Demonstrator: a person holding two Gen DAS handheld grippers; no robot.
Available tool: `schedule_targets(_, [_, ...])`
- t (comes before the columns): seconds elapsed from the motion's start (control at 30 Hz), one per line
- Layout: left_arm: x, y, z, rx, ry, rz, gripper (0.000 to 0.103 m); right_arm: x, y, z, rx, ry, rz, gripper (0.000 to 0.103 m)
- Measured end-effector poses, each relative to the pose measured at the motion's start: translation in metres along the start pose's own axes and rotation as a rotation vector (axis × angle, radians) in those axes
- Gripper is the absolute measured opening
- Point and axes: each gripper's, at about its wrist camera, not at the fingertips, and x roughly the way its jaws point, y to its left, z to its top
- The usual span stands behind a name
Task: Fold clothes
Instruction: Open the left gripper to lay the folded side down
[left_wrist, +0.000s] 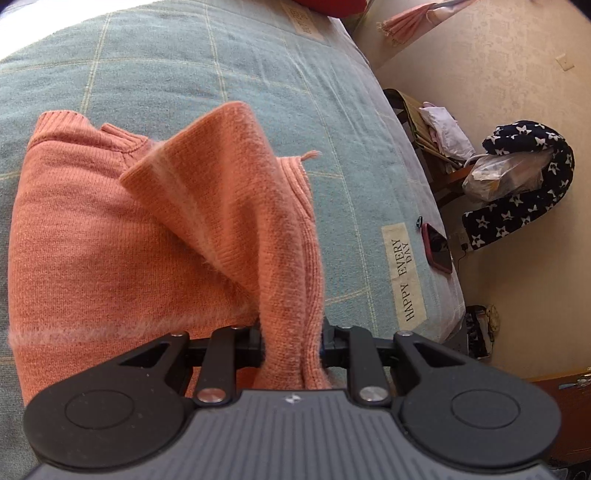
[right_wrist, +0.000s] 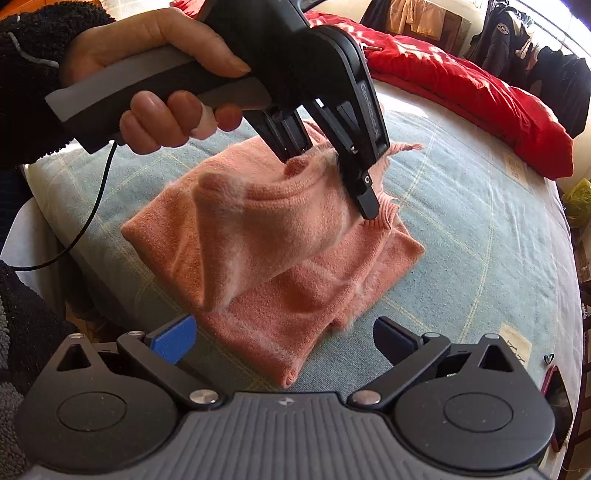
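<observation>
My left hand-held gripper (left_wrist: 291, 343) pinched a fold of the orange sweater (left_wrist: 110, 236) above the bed (left_wrist: 221, 66); my right hand-held gripper (right_wrist: 284, 338) gaped empty.

Bare bedspread (right_wrist: 461, 236) lies open right of and beyond the sweater (right_wrist: 295, 295). Obstacles: red quilt (right_wrist: 461, 85) along the far edge, phone (left_wrist: 439, 253) at the bed's side edge, left gripper (right_wrist: 332, 166) holding a raised fold above the sweater.
</observation>
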Motion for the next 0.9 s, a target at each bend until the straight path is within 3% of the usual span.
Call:
schedule_targets(0.23, [0.017,-0.004,-0.004,0.050,0.028,-0.009,0.047,-0.002,0.008,-0.006,0.008,0.026,-0.012,0.103])
schedule_targets(0.37, [-0.002,-0.005,-0.008,0.100,-0.016,-0.070,0.051,-0.007,0.011,-0.007,0.017,0.030,-0.020,0.103])
schedule_targets(0.5, [-0.033,-0.010,-0.017,0.204,-0.071,-0.102,0.066,-0.011,0.007,-0.009,0.043,0.019,-0.021,0.103])
schedule_targets(0.6, [-0.055,-0.009,-0.031,0.331,-0.134,-0.050,0.074,-0.015,0.005,-0.010,0.063,0.002,-0.023,0.103])
schedule_targets(0.9, [-0.098,0.014,-0.096,0.595,-0.217,0.089,0.076,-0.028,-0.008,-0.016,0.172,-0.049,-0.075,0.103])
